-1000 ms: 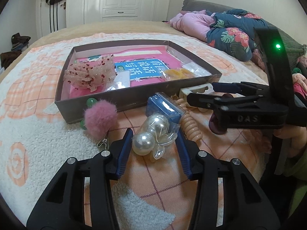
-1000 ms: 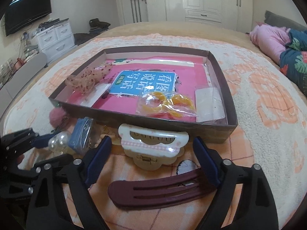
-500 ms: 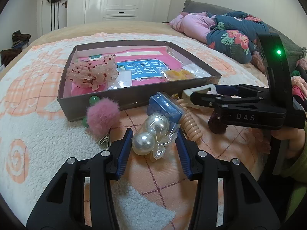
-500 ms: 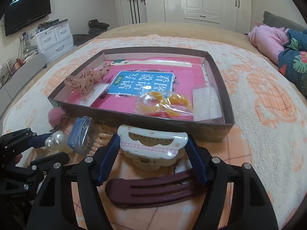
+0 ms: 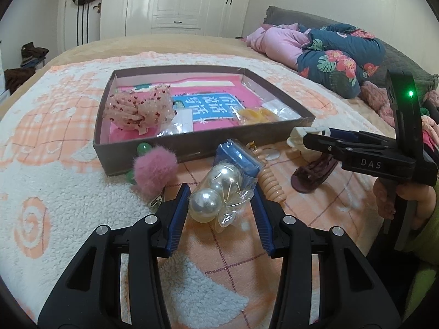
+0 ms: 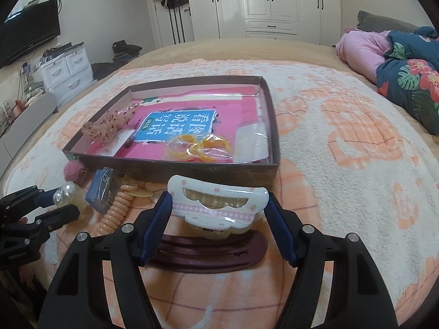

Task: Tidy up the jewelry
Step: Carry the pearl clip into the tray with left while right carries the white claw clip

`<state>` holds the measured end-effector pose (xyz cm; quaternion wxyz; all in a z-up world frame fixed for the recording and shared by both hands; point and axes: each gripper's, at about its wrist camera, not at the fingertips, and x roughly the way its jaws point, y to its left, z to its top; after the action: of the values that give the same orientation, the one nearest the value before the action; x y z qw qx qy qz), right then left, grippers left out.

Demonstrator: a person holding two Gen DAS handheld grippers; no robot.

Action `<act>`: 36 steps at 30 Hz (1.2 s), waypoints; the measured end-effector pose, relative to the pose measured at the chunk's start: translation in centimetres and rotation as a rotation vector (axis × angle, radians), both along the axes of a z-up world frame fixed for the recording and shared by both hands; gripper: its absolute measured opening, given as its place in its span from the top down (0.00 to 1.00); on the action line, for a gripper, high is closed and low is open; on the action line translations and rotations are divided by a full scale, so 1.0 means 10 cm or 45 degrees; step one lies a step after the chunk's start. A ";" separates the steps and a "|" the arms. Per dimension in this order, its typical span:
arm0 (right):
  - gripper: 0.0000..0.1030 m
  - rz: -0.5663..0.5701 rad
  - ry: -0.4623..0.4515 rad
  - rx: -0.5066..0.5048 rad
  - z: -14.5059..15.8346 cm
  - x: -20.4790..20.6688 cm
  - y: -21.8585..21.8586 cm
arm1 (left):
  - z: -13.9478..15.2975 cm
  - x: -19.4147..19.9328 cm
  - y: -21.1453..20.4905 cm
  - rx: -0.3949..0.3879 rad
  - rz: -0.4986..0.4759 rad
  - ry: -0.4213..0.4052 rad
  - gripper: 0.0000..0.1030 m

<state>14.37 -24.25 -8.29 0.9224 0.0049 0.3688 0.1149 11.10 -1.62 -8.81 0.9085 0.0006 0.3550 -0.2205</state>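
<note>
The bed (image 6: 343, 142) carries all items on a white and orange blanket (image 5: 55, 181). A pile of pink and floral bedding (image 5: 326, 52) lies at the bed's far right side.

A shallow brown box (image 6: 175, 164) sits mid-bed. Inside it: a pink book (image 6: 178, 126) with a blue label, a beige scrunchie (image 5: 140, 108) with red dots at the left end, a clear bag of orange pieces (image 6: 197, 145) toward the right, and a small white packet (image 6: 252, 139) against the right wall.

In front of the box's near wall the remaining items lie in a row on the blanket. From the left: a pink pompom clip (image 5: 155, 170) touching the box wall, a green bead (image 5: 143, 147) just behind it, a blue packet (image 5: 238, 159), a peach coil tie (image 6: 116, 209), a dark maroon hair comb (image 6: 208, 249).

The left gripper (image 5: 221, 205) is half open around a clear bag of pearls (image 5: 216, 194), which rests on the blanket. Its pads stand close on either side; whether they press on the bag cannot be told.

The right gripper (image 6: 219, 211) is closed on a white claw clip (image 6: 218, 205) with pink trim, one pad at each end of it. The clip sits above the comb and just short of the box's near wall. A hand (image 5: 417, 200) holds this gripper's handle.
</note>
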 end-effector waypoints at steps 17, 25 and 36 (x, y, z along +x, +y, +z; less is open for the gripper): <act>0.36 -0.072 -0.108 0.032 0.27 -0.22 -0.31 | 0.24 -0.01 -0.10 -0.030 -0.002 -0.056 0.65; 0.36 -0.109 -0.150 0.054 0.39 -0.24 -0.41 | 0.35 0.08 -0.17 -0.052 -0.002 -0.090 0.65; 0.36 -0.105 -0.196 0.048 0.51 -0.14 -0.38 | 0.46 0.33 -0.27 -0.062 -0.006 -0.124 0.65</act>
<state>12.99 -28.00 -3.17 0.9517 0.0284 0.2939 0.0837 14.44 -4.29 -4.17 0.9239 -0.0100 0.3050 -0.2309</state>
